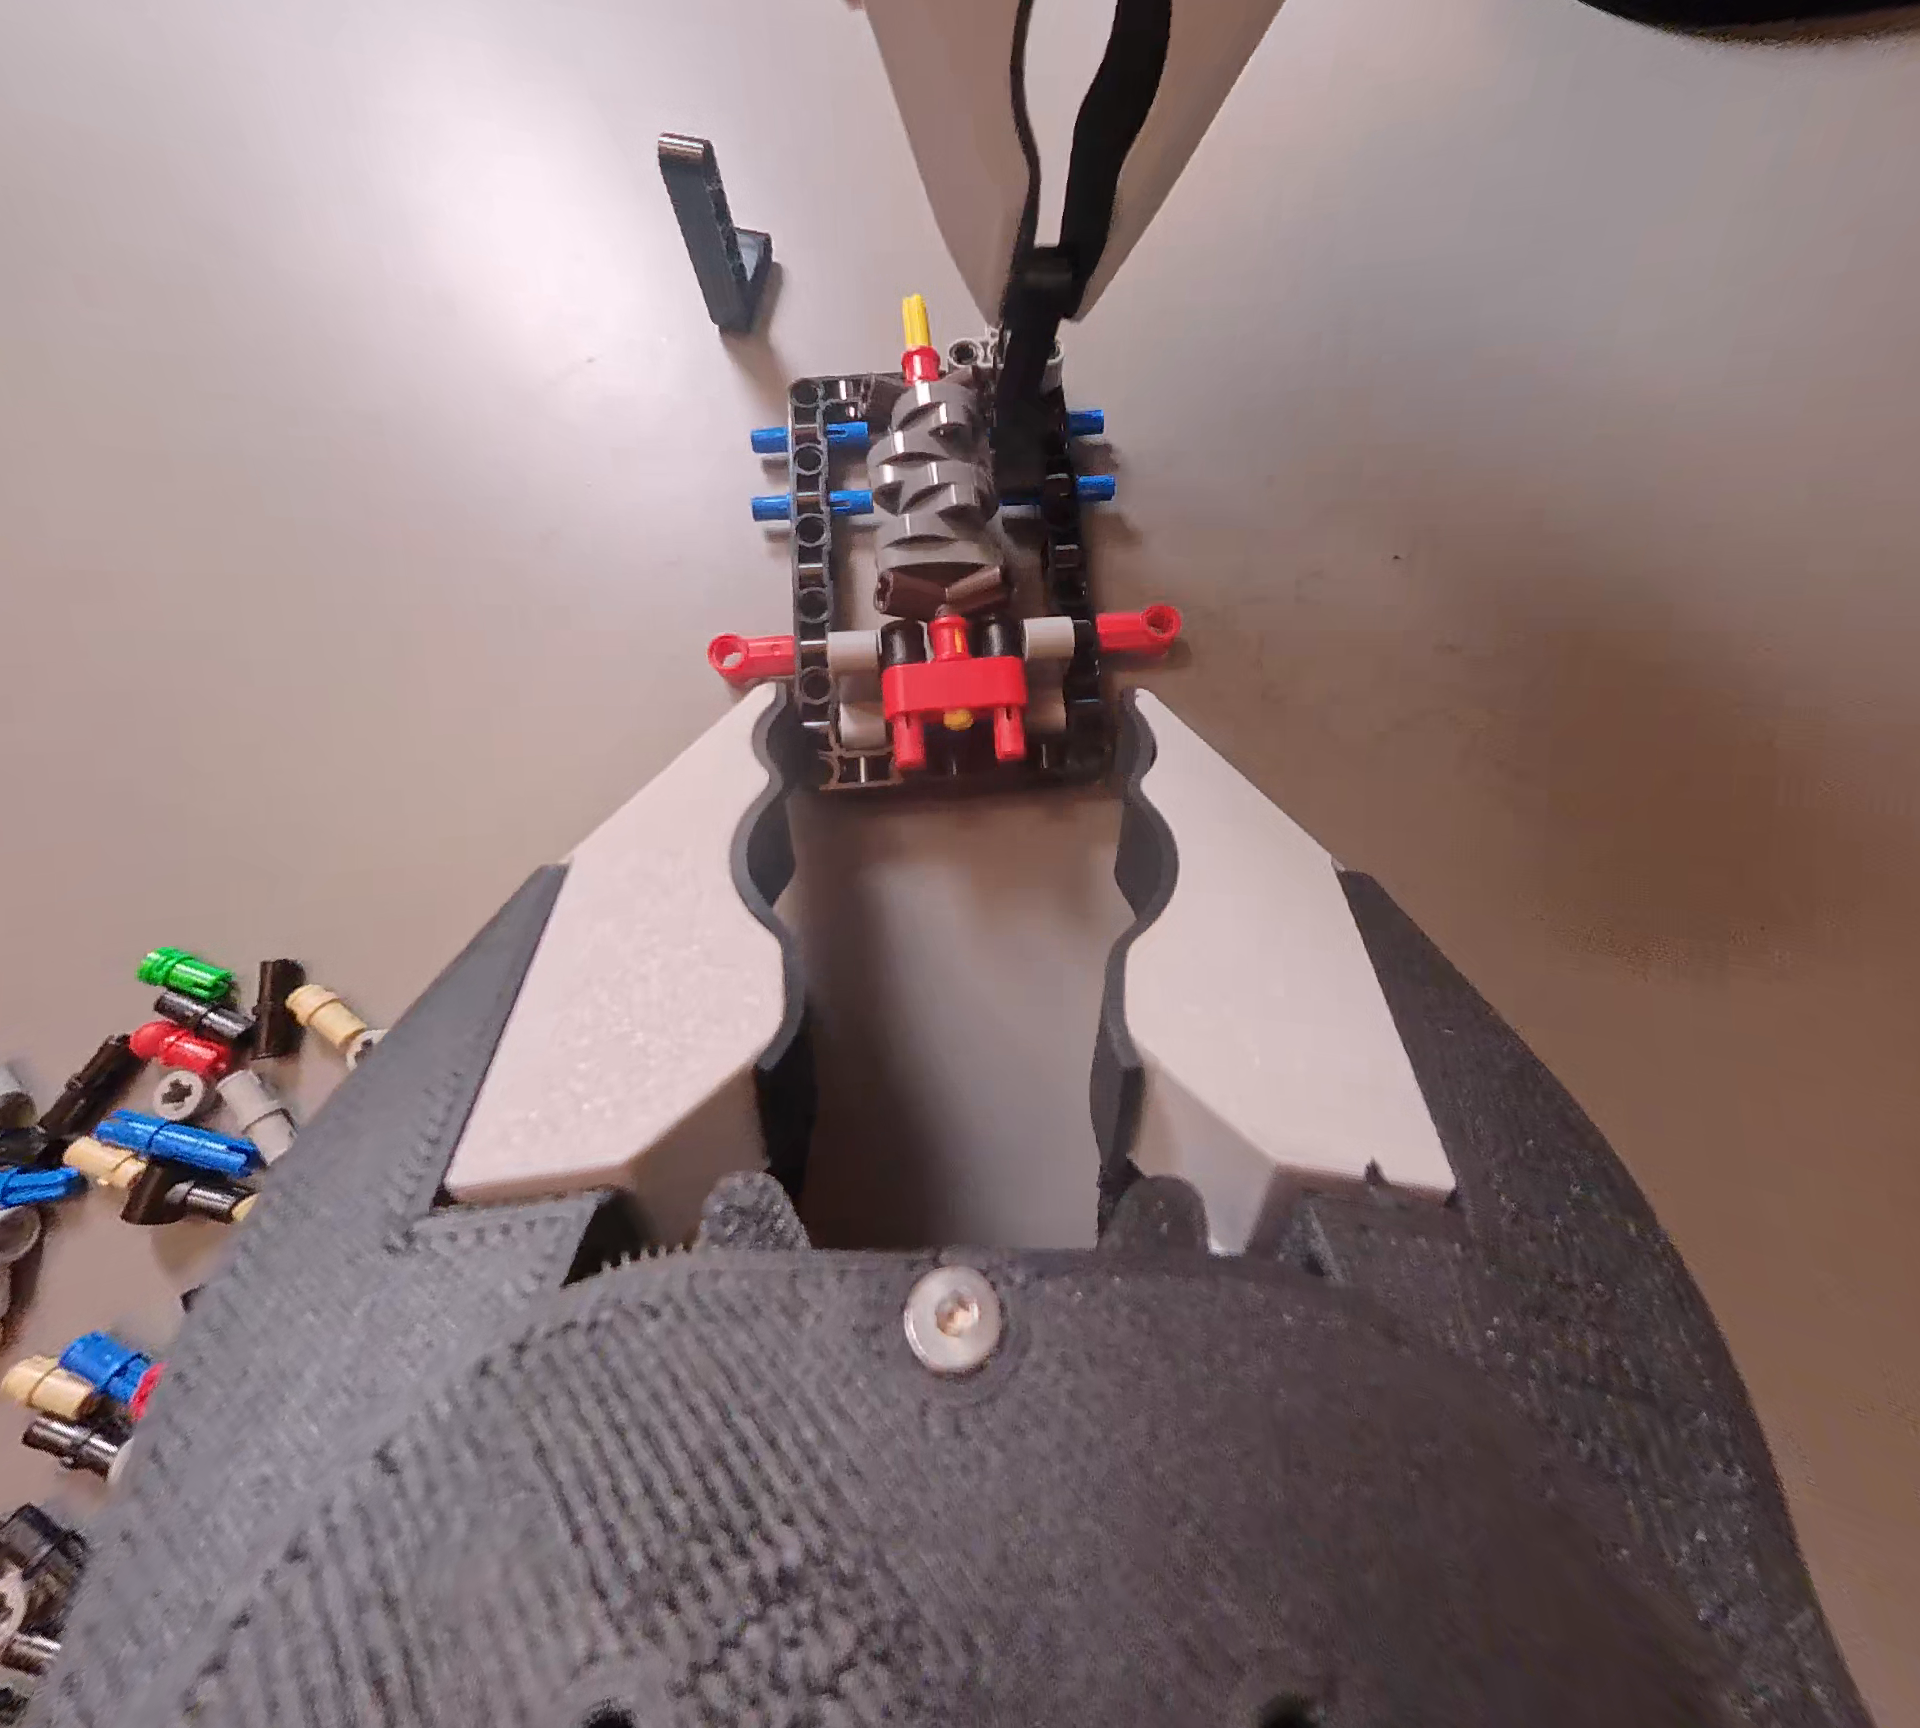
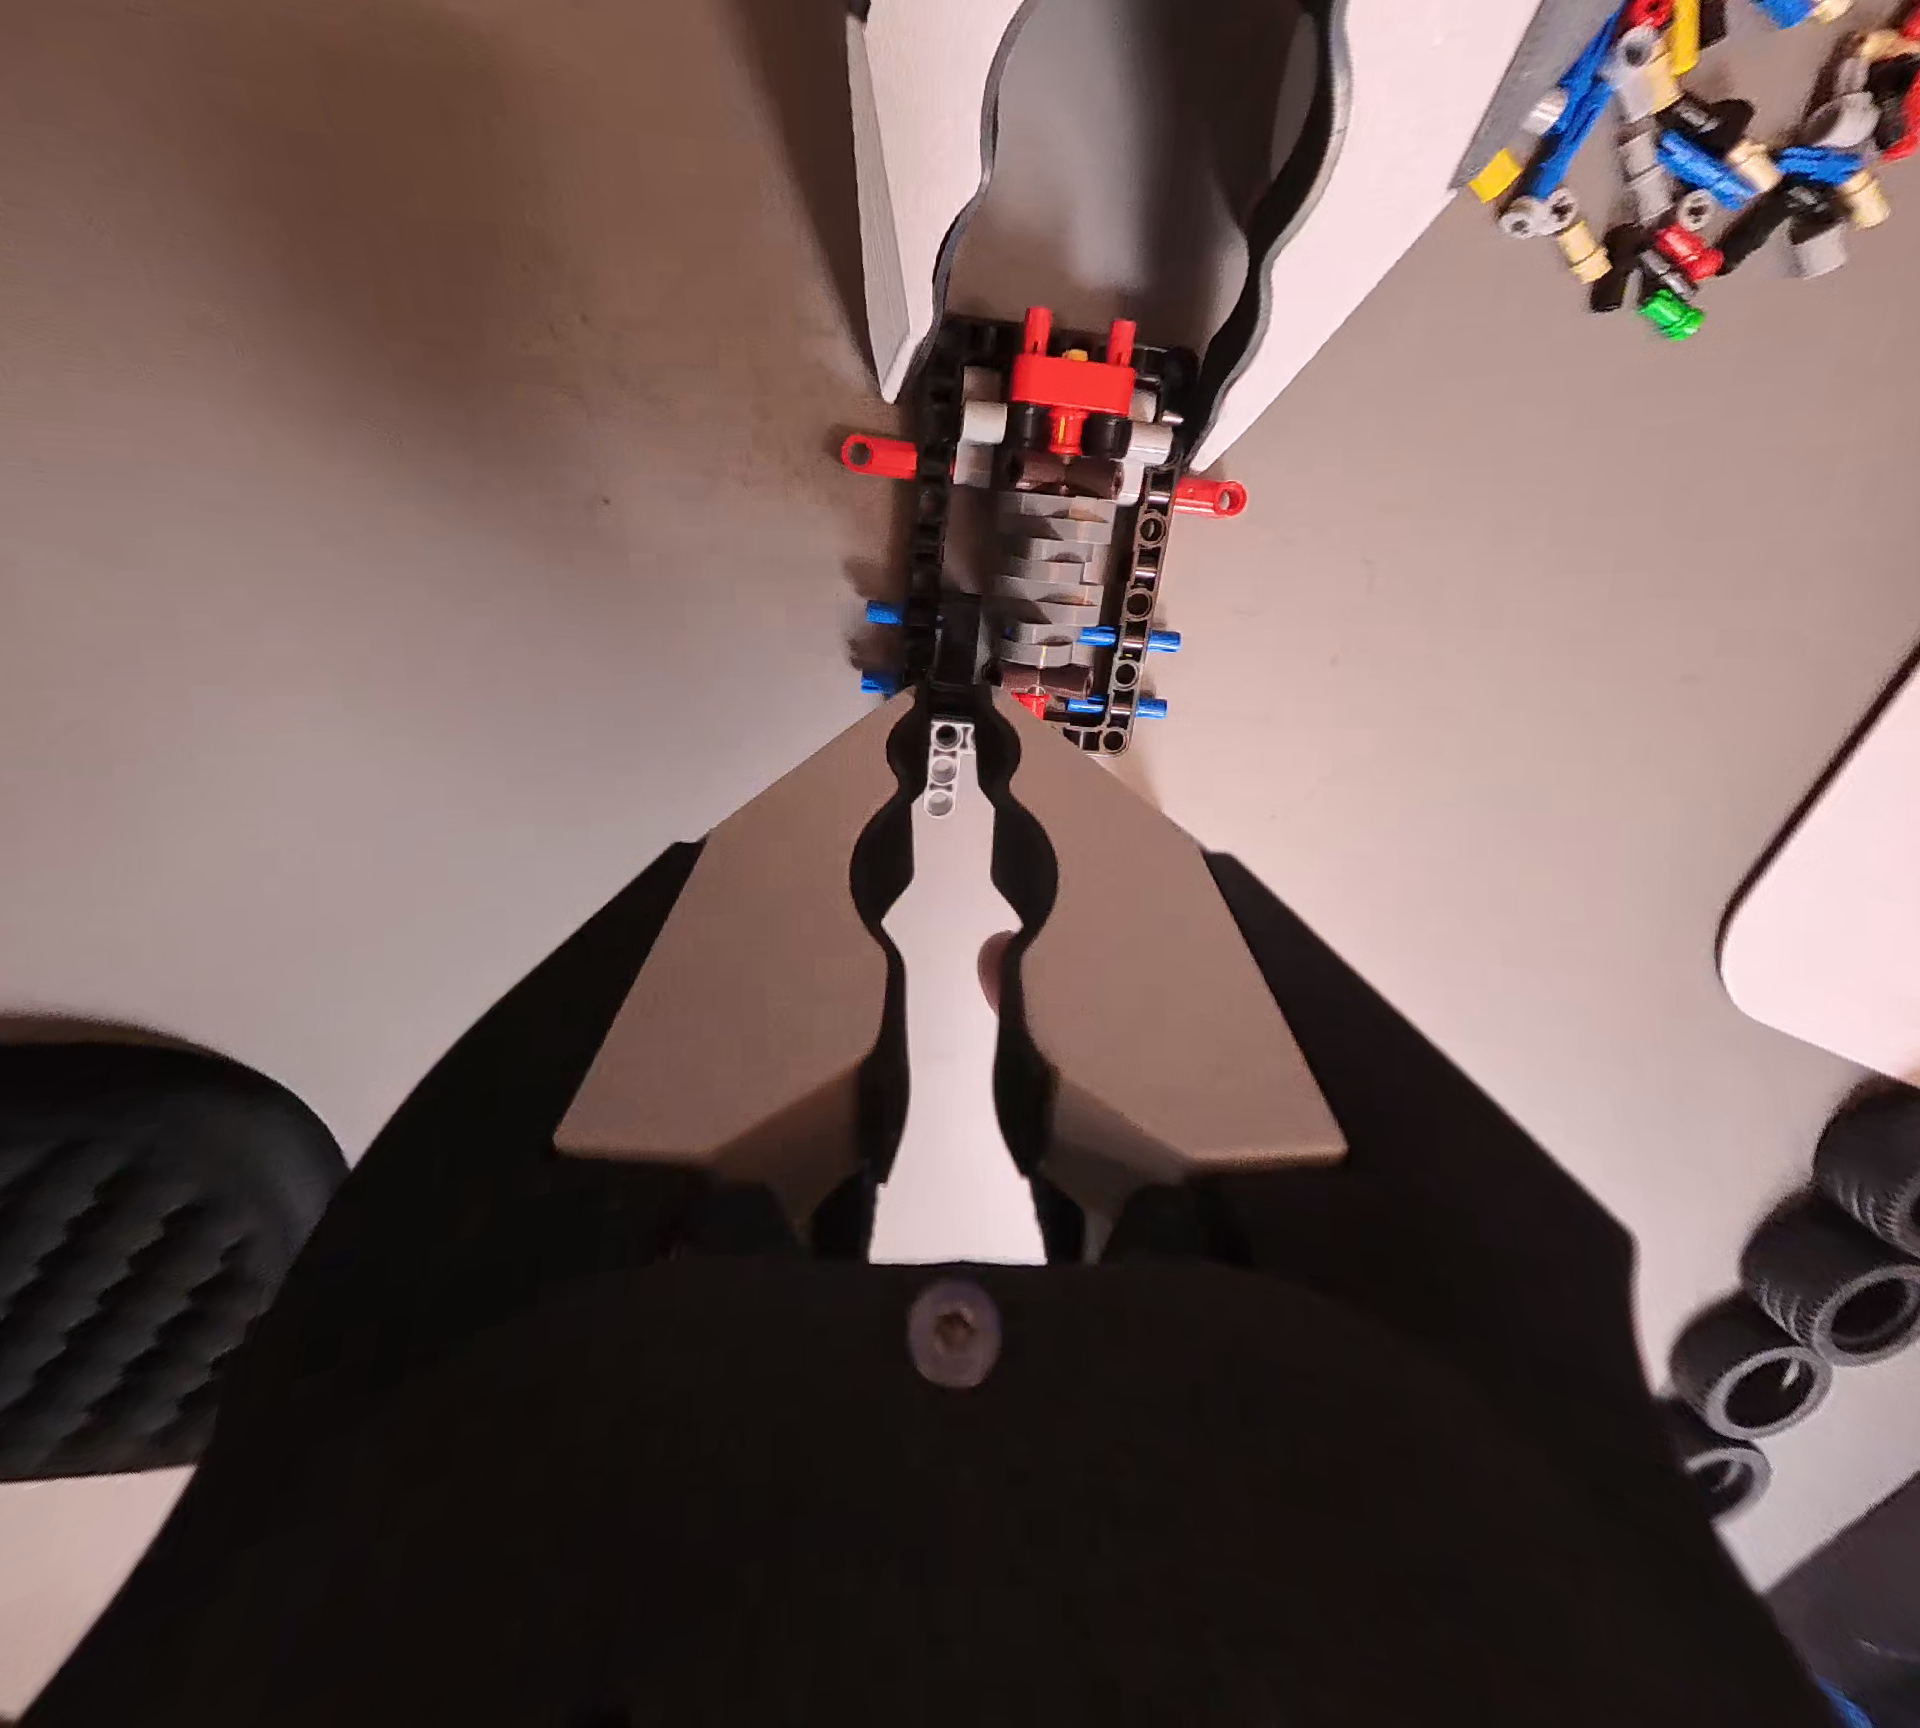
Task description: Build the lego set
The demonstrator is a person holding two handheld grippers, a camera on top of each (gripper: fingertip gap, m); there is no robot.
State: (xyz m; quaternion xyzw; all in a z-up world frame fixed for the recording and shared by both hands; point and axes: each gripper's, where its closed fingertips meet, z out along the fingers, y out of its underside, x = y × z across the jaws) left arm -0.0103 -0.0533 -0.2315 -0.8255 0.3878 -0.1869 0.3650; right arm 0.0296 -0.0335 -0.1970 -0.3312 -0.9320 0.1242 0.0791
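A: Left wrist view: left tool [image 1: 951,722] spread wide, fingers clasping the near short end of the frame assy [image 1: 945,577] on the counter [image 1: 312,328]. Long axis runs straight ahead.

B: Right tool [image 2: 951,722]?

A: Opposite end, pinched on a light grey beam [image 2: 943,769] at the frame's corner; seating unclear, prob. part-in. Count: 1 frame, 4 blue pins, 2 red axle ends, 1 loose black L-beam [image 1: 717,244].
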